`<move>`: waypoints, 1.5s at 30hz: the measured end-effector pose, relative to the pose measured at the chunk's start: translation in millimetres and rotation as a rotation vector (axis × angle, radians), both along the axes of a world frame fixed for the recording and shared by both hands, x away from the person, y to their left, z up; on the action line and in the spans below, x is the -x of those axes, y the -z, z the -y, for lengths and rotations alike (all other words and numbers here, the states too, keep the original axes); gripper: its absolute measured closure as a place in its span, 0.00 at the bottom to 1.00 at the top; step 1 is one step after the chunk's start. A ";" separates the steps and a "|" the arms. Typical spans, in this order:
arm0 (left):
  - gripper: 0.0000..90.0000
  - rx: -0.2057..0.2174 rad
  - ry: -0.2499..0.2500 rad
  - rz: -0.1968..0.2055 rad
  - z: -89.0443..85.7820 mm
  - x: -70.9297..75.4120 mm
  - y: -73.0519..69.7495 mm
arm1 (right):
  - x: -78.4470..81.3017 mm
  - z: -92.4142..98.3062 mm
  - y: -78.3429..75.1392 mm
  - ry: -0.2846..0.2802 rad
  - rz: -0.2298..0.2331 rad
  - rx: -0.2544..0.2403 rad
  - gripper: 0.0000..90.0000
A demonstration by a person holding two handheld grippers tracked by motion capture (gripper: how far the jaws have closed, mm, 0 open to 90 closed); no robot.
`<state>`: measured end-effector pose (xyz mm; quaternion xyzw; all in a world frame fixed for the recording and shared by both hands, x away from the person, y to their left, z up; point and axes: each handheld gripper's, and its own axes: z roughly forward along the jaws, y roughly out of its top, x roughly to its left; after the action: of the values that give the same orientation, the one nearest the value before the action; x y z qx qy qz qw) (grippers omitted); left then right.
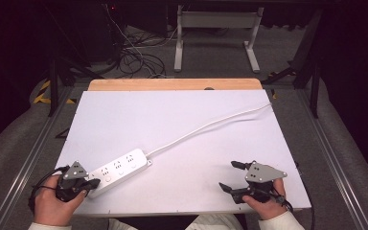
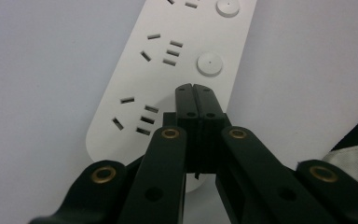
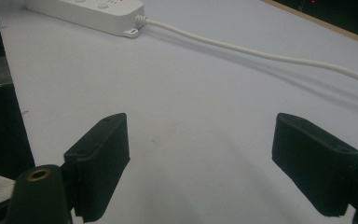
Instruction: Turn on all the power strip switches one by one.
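- A white power strip (image 1: pixel 120 168) lies at a slant on the white table top (image 1: pixel 182 120), near the front left edge. Its white cord (image 1: pixel 206 125) runs away toward the far right corner.
- The left gripper (image 1: pixel 92 183) sits at the near end of the strip. In the left gripper view its jaws are pressed together with nothing between them, and the joined tips (image 2: pixel 196 93) hang over the strip's face, just short of a round button (image 2: pixel 209 63) beside the middle socket group.
- Whether the tips actually touch the plastic I cannot tell.
- Judging by that pose, the work in hand looks like pressing a switch button on the strip with the closed tips. The approach seems done; the press itself is not evident.
- The right gripper (image 1: pixel 232 175) rests well apart from the strip, over bare table at the front right, its jaws spread wide and empty.
- No plug or appliance is in sight on the table, and nothing is inserted in the sockets that show.
- What remains, as far as I can judge, is lining up on the button and pushing down.
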<state>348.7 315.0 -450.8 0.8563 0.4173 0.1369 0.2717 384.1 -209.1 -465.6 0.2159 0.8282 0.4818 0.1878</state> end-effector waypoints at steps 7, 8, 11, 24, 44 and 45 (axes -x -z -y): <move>1.00 0.017 -0.008 -0.004 -1.2 1.7 1.6 | 0.6 0.1 -0.4 -0.005 0.004 -0.005 0.21; 1.00 0.026 -0.013 0.000 -1.2 2.6 2.6 | 0.9 0.2 -0.4 -0.004 0.002 -0.005 0.21; 1.00 0.013 -0.025 -0.001 -0.7 3.6 2.5 | 1.7 -0.2 0.1 -0.007 -0.001 -0.002 0.21; 1.00 0.091 0.002 0.095 -0.7 4.4 -14.6 | 1.6 -0.7 -0.4 -0.005 0.002 -0.004 0.21; 1.00 0.085 0.044 0.086 17.8 -14.3 0.9 | 1.2 -1.4 0.4 -0.012 0.002 0.000 0.21; 1.00 0.079 0.049 0.086 17.4 -14.6 1.1 | 1.2 -1.4 0.5 -0.012 0.001 0.000 0.21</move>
<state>363.3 297.6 -452.0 0.8482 0.3893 0.1505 0.3261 383.0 -207.7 -466.1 0.2107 0.8293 0.4832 0.1854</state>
